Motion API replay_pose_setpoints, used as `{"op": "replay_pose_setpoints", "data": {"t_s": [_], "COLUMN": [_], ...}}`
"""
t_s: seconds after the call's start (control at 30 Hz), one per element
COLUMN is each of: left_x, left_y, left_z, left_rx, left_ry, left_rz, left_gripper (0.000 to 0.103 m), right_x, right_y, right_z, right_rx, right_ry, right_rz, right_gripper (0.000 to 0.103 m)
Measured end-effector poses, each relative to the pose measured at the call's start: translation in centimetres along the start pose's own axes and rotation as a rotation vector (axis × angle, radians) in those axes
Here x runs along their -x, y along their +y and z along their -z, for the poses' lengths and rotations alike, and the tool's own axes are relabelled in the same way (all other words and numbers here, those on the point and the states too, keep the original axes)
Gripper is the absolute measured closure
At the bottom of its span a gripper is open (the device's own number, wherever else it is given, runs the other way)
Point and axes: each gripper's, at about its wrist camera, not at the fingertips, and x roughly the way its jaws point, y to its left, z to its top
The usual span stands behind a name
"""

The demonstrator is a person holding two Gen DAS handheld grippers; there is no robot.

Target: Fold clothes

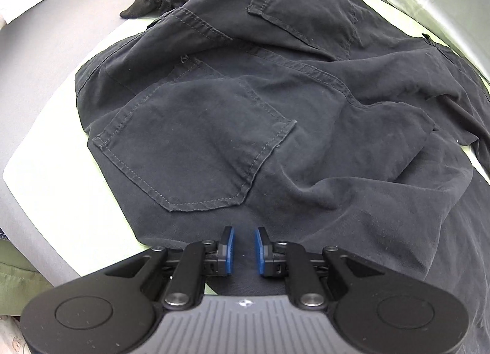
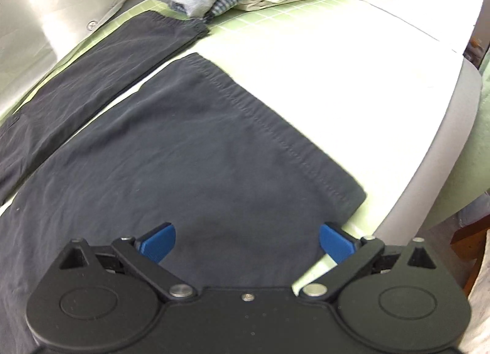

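With the dark trousers [image 1: 245, 103] spread flat, nothing is held by the narrowly parted left gripper [image 1: 244, 250] or wide-open right gripper [image 2: 247, 242], so a hem grasp is judged due next.

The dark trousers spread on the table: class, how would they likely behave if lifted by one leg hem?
The dark trousers would probably droop, not hold shape: the seat lies in soft folds. They likely have some heft, given the stitched pockets and thick hem. Slipping seems unlikely; the weave looks matte.
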Motion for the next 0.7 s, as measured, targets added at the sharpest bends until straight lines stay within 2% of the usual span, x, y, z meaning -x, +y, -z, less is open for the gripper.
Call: {"op": "replay_pose_setpoints", "data": {"t_s": [0.2, 0.37, 0.47, 0.5, 0.6, 0.67, 0.7], "left_x": [0.1, 0.1, 0.0, -0.1, -0.2, -0.3, -0.3], "left_y": [-0.9, -1.2, -1.3, -1.3, -1.5, -1.7, -1.8], "left_z": [-0.1, -0.1, -0.2, -0.3, -0.4, -0.4, -0.3], "left_rx": [-0.026, -0.051, -0.058, -0.062, -0.071, -0.078, -0.082], "left_ry": [0.012, 0.022, 0.031, 0.034, 0.041, 0.043, 0.043], "left_rz": [0.000, -0.006, -0.009, -0.011, -0.020, -0.028, -0.033], "left_gripper": [0.085, 0.085, 0.085, 0.085, 0.085, 0.085, 0.085], "right_x": [-0.6, -0.2, -0.9, -1.2, -1.1, -0.8, -0.7], "right_y": [0.3, 0.1, -1.9, -2.5, -2.9, -2.8, -2.8], "right_z": [-1.0, -1.5, -1.8, -1.7, -1.4, -1.2, -1.2], "right_rx": [0.053, 0.107, 0.042, 0.003, -0.036, -0.012, -0.001], "right_ry": [-0.035, -0.100, -0.055, -0.039, -0.042, -0.060, -0.073], "right_rz": [0.040, 0.149, 0.082, 0.049, 0.042, 0.049, 0.058], "right_gripper": [0.001, 0.001, 0.001, 0.004, 0.012, 0.024, 0.040]}}
